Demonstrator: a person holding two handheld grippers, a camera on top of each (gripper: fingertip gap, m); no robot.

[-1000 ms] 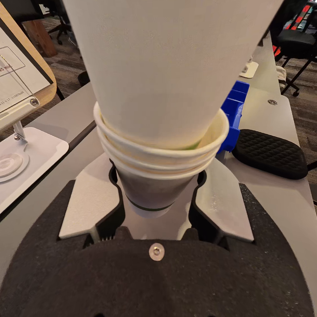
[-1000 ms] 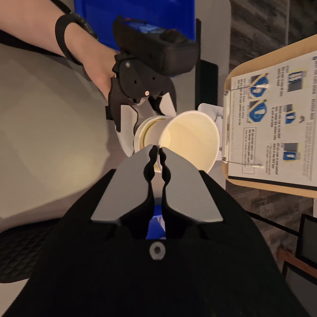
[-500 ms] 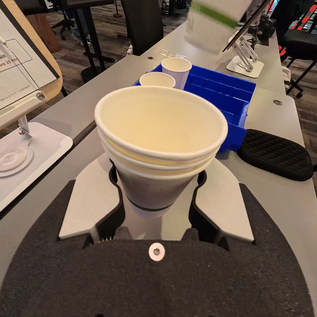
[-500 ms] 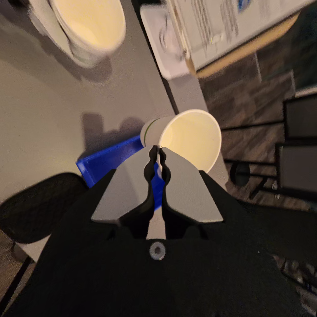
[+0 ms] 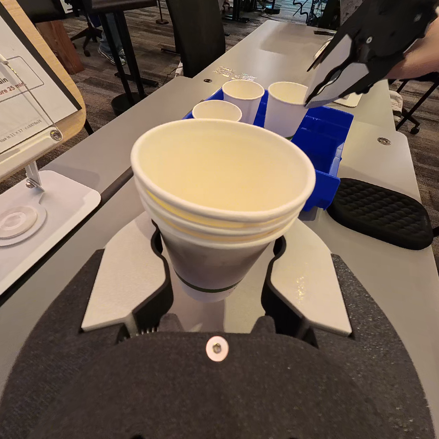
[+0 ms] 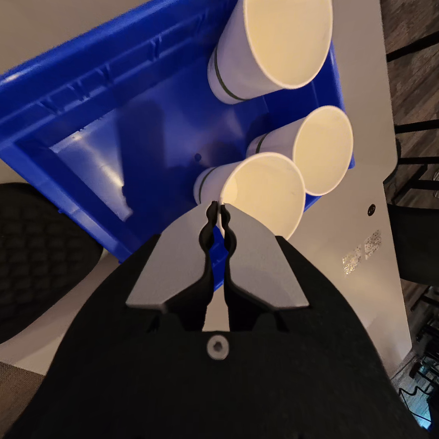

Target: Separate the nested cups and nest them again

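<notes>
Around the work, a grey table (image 5: 370, 297) carries a blue bin (image 5: 320, 142), a black quilted pad (image 5: 380, 213) just beside the bin's near corner, and a white stand base (image 5: 59, 209) under a tilted wooden board with a printed sheet (image 5: 28, 95) at the left edge; chair legs and dark flooring show beyond. Nothing blocks the left wrist view of the bin except the stack of cups (image 5: 221, 213) itself, whose wide mouth hides the bin's near left part. That stack sits upright between the fingers of the left gripper (image 5: 217, 266), which are clamped on its lower wall; its rims show at least three cups nested, though the exact count cannot be told. The right gripper (image 6: 218, 209) has its fingers closed together on the rim of a single cup (image 6: 263, 190), which hangs inside the bin with its base low over the bin floor; whether it touches the floor cannot be told. Two more cups stand in the bin beside it, one close (image 6: 325, 149) and one farther along the same side (image 6: 280, 40); that makes three separate cups in the bin, each white with a dark band near the base. The right gripper (image 5: 332, 85) also shows in the left wrist view, reaching in from the upper right.
</notes>
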